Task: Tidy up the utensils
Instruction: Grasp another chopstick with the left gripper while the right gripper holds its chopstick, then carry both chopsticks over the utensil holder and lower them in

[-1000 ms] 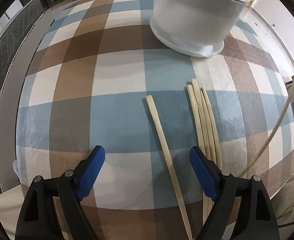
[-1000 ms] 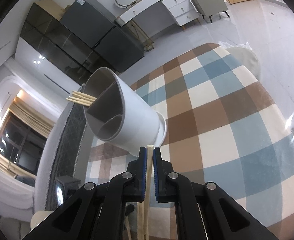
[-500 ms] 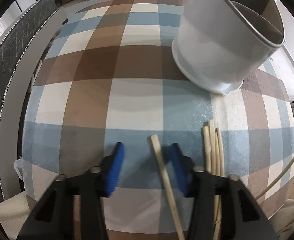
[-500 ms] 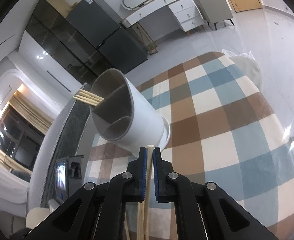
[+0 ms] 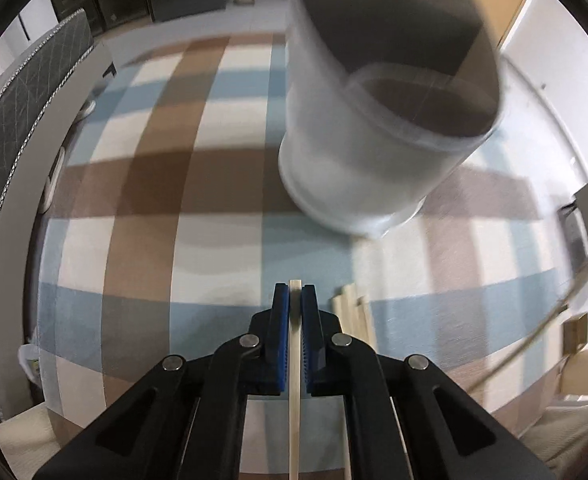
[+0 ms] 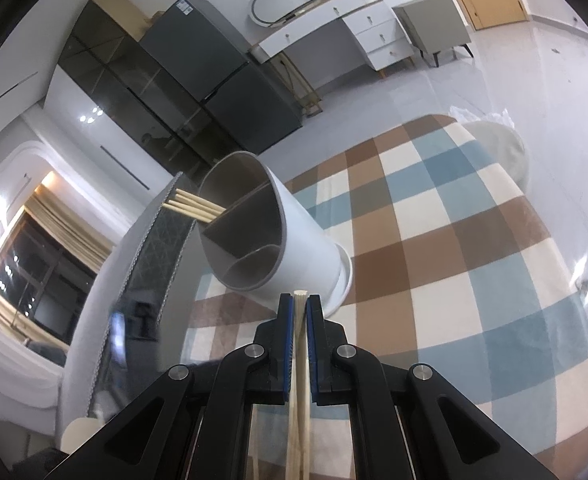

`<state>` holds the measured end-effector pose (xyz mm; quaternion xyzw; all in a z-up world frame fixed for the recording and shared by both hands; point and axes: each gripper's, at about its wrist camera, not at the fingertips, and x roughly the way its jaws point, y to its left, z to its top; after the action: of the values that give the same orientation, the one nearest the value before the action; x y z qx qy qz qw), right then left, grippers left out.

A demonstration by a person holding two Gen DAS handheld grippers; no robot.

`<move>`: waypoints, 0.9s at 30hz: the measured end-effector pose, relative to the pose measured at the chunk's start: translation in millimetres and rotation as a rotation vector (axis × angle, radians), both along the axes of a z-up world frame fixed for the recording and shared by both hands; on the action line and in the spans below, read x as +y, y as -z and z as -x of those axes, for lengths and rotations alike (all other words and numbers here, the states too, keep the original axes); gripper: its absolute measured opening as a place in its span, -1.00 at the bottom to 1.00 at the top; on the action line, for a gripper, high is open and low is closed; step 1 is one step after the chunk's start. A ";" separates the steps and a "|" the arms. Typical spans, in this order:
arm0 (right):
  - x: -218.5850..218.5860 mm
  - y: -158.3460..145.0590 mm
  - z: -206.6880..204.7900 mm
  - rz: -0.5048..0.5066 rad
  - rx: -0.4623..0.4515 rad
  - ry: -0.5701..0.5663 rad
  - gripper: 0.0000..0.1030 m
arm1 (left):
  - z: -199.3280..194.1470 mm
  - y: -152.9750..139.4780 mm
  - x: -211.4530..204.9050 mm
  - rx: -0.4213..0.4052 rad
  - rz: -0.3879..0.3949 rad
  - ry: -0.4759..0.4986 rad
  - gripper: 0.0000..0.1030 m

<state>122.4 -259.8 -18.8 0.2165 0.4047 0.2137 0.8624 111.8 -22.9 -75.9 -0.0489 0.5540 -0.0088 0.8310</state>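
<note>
While the left gripper point(image 5: 295, 300) is being kept clamped on a single chopstick point(image 5: 294, 380), its blue pads point(image 5: 282, 320) are pressing the stick from both sides, with the stick's tip poking just past them. That chopstick is being held above the checked tablecloth point(image 5: 142, 216), in brown, blue and cream squares. Just right of the left gripper, a small bunch of loose chopsticks point(image 5: 354, 312) is lying on the cloth, near edge side. Farther off and to the right, a white utensil holder point(image 5: 374, 152) is standing on the cloth, blurred in the left wrist view; dark inner dividers are being shown at its mouth.

The right gripper point(image 6: 301, 308) is also being kept closed, gripping what looks like two chopsticks point(image 6: 299, 392) pressed together between its pads point(image 6: 289, 336); the exact count cannot be told. In the right wrist view the same utensil holder point(image 6: 294, 240) is being seen just beyond the fingertips, mouth facing the camera, split into compartments. Several chopsticks point(image 6: 194, 206) are sticking out of its far-left compartment. The tablecloth point(image 6: 454, 260) is spreading to the right of the holder. A dark cabinet unit point(image 6: 174, 92) and a white drawer desk point(image 6: 346, 28) are being seen far off across the room.
</note>
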 end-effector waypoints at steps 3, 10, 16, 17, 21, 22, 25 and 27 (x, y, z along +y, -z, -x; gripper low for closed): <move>3.0 -3.0 5.7 0.018 -0.019 -0.006 -0.89 | 16.3 -26.0 -7.0 -0.108 0.023 0.009 -0.97; 13.7 -16.9 25.4 0.071 -0.099 -0.037 -0.89 | 37.2 -62.2 -35.4 -0.272 0.042 0.063 -0.97; 16.5 -19.8 44.5 0.097 -0.124 -0.031 -0.90 | 45.7 -65.3 -26.5 -0.301 0.059 0.076 -0.97; 16.4 -19.9 47.5 0.100 -0.125 -0.026 -0.90 | 46.5 -64.7 -23.1 -0.305 0.063 0.075 -0.97; 15.7 -22.7 57.5 0.104 -0.136 -0.013 -0.90 | 58.7 -73.5 -21.4 -0.322 0.080 0.074 -0.97; 16.2 -23.4 59.6 0.107 -0.140 -0.011 -0.90 | 61.5 -75.1 -20.5 -0.329 0.084 0.076 -0.97; 20.9 -26.6 68.4 0.117 -0.158 -0.011 -0.90 | 66.8 -78.1 -15.8 -0.340 0.097 0.077 -0.97; 23.4 -28.6 74.4 0.132 -0.171 -0.013 -0.90 | 70.5 -80.8 -11.7 -0.347 0.110 0.072 -0.97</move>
<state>47.9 -236.3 9.8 0.1377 0.3441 0.2099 0.9048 41.3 -34.7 4.9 -0.0719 0.4023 -0.0772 0.9094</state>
